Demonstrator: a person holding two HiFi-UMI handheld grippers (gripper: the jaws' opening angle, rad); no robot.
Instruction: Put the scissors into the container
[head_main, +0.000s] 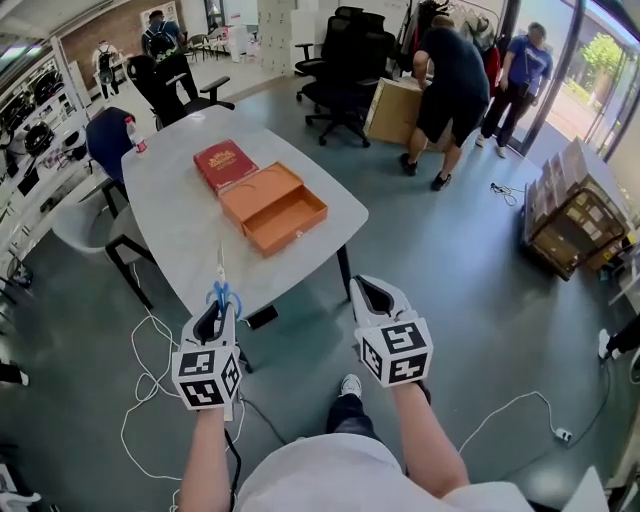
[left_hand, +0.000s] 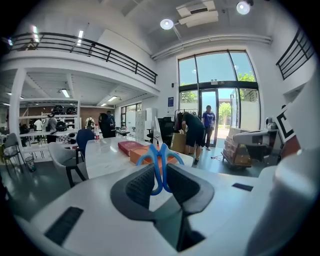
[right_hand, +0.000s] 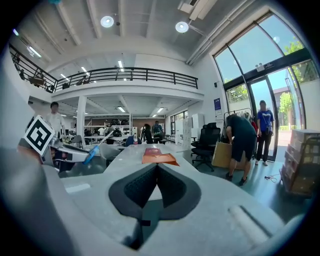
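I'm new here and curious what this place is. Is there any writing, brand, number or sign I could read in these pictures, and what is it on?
No text here can be read with certainty.
Red book: gold print on the cover, too small to read.
Blue sign beside the glass door: blurred, unreadable.
Left cube and right cube: black-and-white square patterns, no letters.

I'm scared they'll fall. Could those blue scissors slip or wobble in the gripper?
Probably stiff: the scissors point straight out without drooping. They might pivot or slip, since the left gripper pinches only the thin, smooth-looking blue handles.
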